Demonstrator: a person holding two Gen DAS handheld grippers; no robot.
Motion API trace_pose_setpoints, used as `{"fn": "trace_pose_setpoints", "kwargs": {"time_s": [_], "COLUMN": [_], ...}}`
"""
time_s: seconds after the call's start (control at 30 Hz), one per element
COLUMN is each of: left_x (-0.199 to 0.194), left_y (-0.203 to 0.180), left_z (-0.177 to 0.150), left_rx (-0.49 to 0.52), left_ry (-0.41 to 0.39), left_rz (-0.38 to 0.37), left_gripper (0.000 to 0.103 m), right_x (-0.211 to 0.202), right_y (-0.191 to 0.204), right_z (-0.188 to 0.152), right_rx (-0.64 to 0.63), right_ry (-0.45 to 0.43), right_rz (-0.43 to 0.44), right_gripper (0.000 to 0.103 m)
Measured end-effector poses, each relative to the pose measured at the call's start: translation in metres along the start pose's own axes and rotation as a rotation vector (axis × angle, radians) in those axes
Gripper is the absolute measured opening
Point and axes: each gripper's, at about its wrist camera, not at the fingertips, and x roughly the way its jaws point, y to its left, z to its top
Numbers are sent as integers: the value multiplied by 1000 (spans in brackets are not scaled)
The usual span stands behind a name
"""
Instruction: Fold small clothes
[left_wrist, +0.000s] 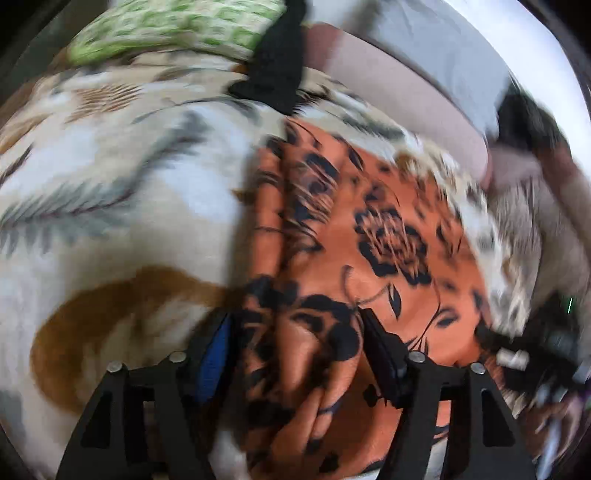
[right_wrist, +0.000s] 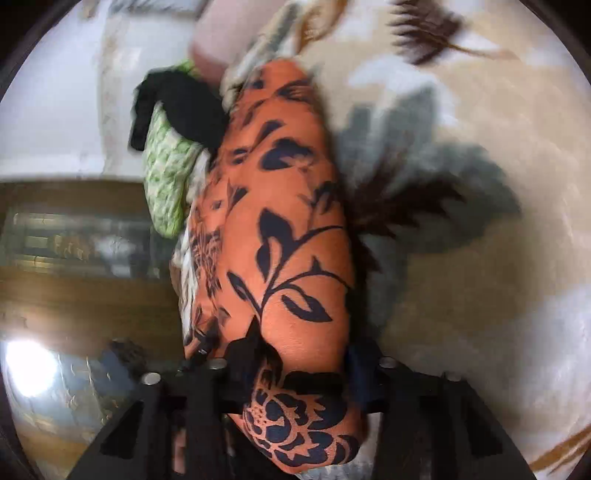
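Note:
An orange cloth with black flowers (left_wrist: 369, 229) lies bunched on a leaf-patterned bedspread (left_wrist: 110, 177). My left gripper (left_wrist: 299, 347) stands wide over its near folds. The cloth sits between the black fingers (left_wrist: 384, 343), and I see no pinch, so it reads as open. In the right wrist view the same orange cloth (right_wrist: 288, 206) runs away from me as a long roll. My right gripper (right_wrist: 304, 354) is shut on its near end. The view is blurred.
A green-patterned cloth (left_wrist: 173, 29) and a black garment (left_wrist: 277, 66) lie at the far end of the bedspread (right_wrist: 480, 258). The bed's edge, wooden furniture (right_wrist: 74, 295) and a shiny floor (right_wrist: 37, 369) show on the left of the right wrist view. The other gripper (left_wrist: 535, 350) is a blur at right.

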Motion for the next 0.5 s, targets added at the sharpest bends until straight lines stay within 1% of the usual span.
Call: {"fn": "trace_pose_setpoints", "kwargs": {"time_s": [0.07,0.1,0.17,0.2,0.23,0.27,0.3,0.33,0.37,0.4,0.43,0.47,0.5], "left_x": [-19,-24,-38,-45,-52,-56,-55,-49,-37,-17,-7,-8,-12], "left_y": [-1,1,8,10,12,12,10,9,10,17,31,37,37], "left_z": [-4,-7,-18,-23,-29,-33,-36,-39,-41,-45,-50,-49,-47], "left_rx": [15,6,-38,-53,-67,-75,-68,-49,-41,-82,-174,-214,-222], "left_ry": [-59,-57,-56,-64,-75,-82,-79,-65,-25,53,71,73,73], "left_rz": [-15,-18,-52,-65,-81,-104,-121,-117,-100,-109,-161,-191,-193], "left_gripper": [68,68,68,68,68,68,68,67,36,20,20,20,22], "right_x": [-8,-7,-8,-13,-20,-27,-33,-34,-31,-24,-14,-9,-10], "right_y": [1,-4,-11,-8,-1,12,20,29,30,29,21,11,0], "right_z": [-8,-11,-14,-15,-16,-20,-23,-27,-29,-31,-32,-32,-33], "right_rx": [-24,-20,17,33,19,-42,-93,-152,-169,-178,-174,-149,-99], "right_ry": [-34,-37,-47,-48,-60,-83,-91,-86,-71,-46,-6,12,4], "right_rz": [-46,-68,-31,-29,-28,-48,-64,-73,-75,-107,-156,-163,-133], "right_gripper": [38,44,52,66,73,75,75,76,78,78,75,51,44]}}
